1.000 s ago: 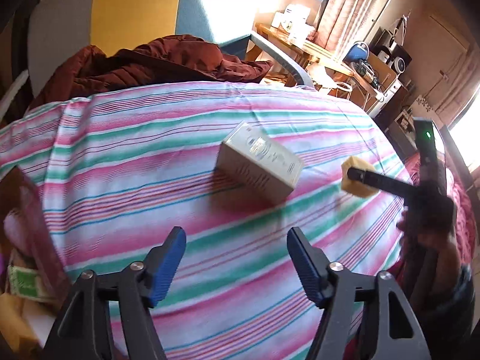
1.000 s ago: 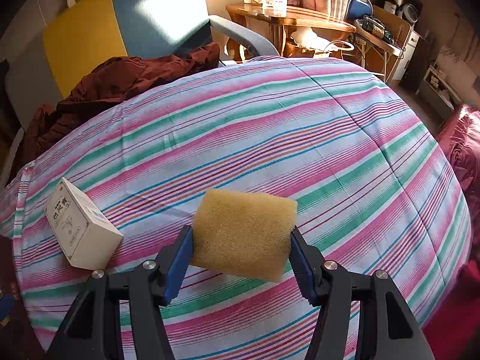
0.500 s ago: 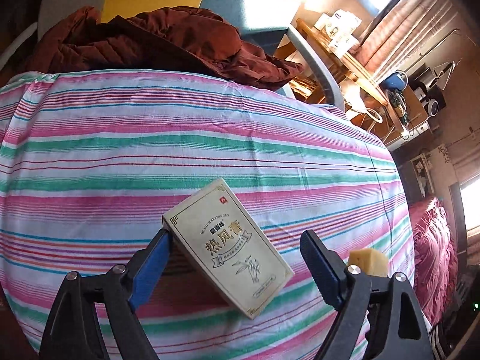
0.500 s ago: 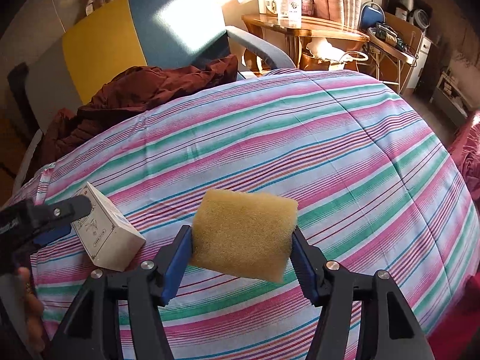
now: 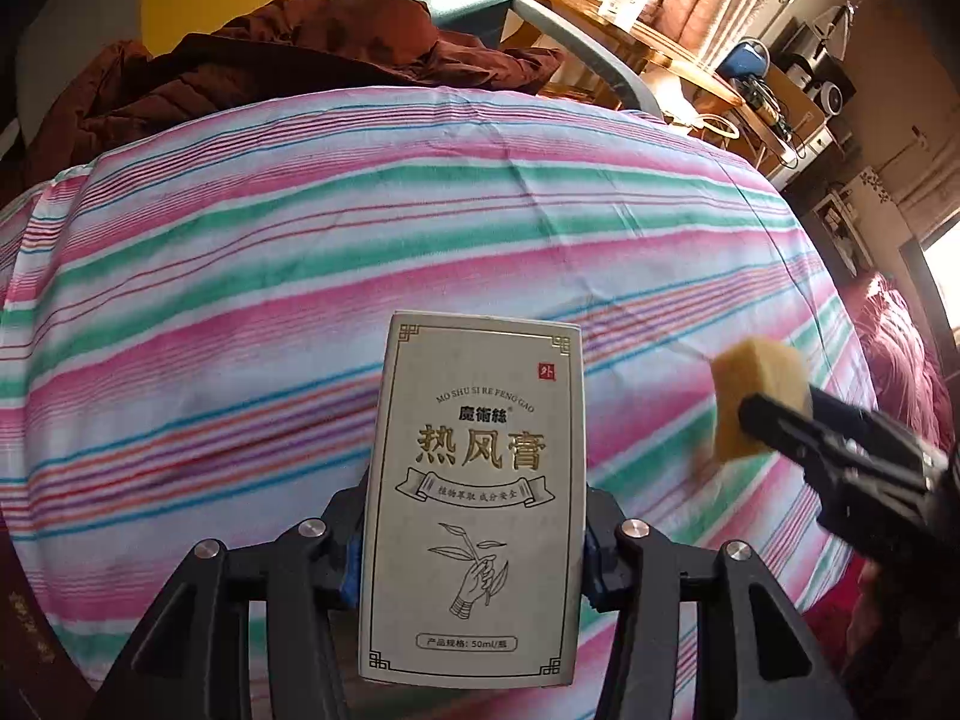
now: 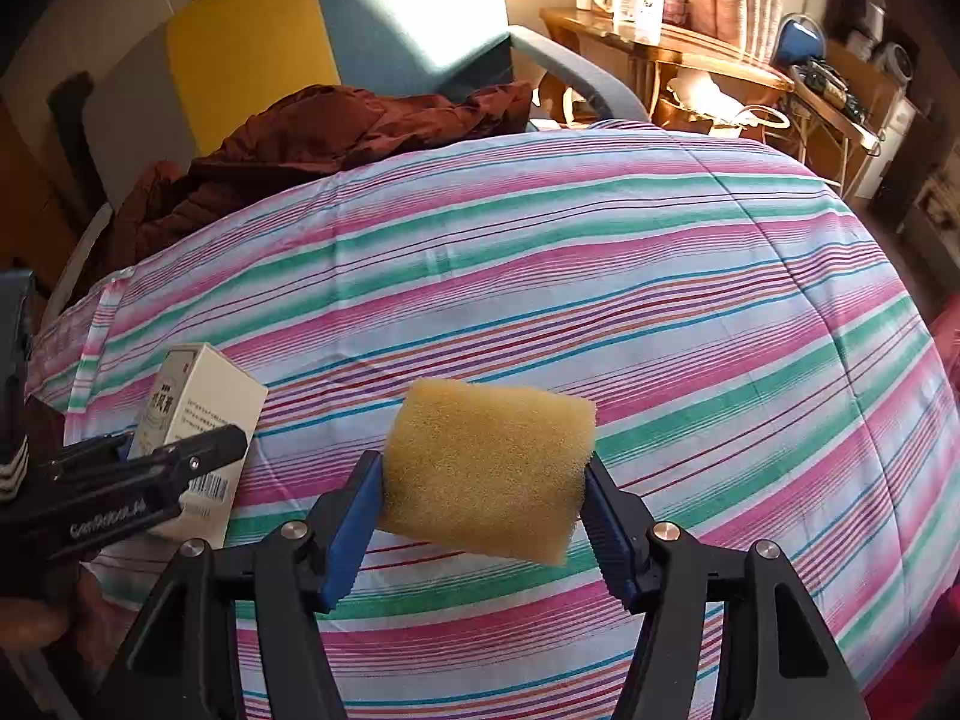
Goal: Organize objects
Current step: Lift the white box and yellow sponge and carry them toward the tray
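Observation:
My left gripper (image 5: 471, 564) is shut on a white carton box (image 5: 474, 498) with Chinese print and holds it upright above the striped bedspread (image 5: 300, 276). The box also shows at the left of the right wrist view (image 6: 192, 414), gripped by the left gripper (image 6: 180, 450). My right gripper (image 6: 483, 516) is shut on a yellow sponge (image 6: 486, 468) and holds it above the bedspread (image 6: 660, 300). The sponge (image 5: 756, 402) and right gripper (image 5: 774, 414) show at the right of the left wrist view.
A dark red jacket (image 5: 288, 60) lies at the far edge of the bed against a yellow and blue headboard (image 6: 252, 54). A wooden desk (image 6: 690, 54) with bottles and clutter stands beyond the far right. A red blanket (image 5: 900, 360) lies at the right.
My left gripper has closed on the box and lifted it upright off the bedspread. My right gripper still holds the sponge, about where it was.

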The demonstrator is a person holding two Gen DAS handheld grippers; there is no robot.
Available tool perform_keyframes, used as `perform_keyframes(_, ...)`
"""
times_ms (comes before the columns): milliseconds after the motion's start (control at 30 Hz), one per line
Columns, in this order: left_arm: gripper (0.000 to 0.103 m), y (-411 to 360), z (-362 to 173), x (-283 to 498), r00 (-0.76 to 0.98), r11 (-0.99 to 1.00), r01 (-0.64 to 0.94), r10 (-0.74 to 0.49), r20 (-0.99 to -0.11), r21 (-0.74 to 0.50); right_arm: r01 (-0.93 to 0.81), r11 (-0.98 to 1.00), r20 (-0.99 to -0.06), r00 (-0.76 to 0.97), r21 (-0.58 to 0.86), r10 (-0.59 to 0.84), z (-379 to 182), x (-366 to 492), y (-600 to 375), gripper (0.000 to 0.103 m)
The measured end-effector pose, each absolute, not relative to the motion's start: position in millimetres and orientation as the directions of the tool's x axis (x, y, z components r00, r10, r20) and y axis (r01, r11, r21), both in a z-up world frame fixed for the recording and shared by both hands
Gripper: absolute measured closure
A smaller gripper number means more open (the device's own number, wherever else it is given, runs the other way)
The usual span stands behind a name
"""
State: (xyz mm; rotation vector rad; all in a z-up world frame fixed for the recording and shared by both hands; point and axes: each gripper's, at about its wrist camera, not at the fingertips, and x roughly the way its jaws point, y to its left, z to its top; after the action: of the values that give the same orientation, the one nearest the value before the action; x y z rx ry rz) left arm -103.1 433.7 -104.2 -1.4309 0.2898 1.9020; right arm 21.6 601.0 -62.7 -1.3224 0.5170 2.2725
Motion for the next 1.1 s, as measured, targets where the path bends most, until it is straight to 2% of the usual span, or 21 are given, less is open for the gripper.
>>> perform_keyframes(433, 0.051, 346, -106, -13, -0.257, -0.673, -0.737, 0.369, -0.893, -0.066, -0.299, -0.943, -0.901, -0.433, 0.144, 0.000, -79, -1, 548, 0.039)
perform_keyframes(1100, 0.051, 341, -108, 0, -0.327, -0.658, -0.753, 0.391, -0.861, -0.014, -0.281, -0.958, -0.910, -0.409, 0.065, 0.058, -84, -4, 536, 0.040)
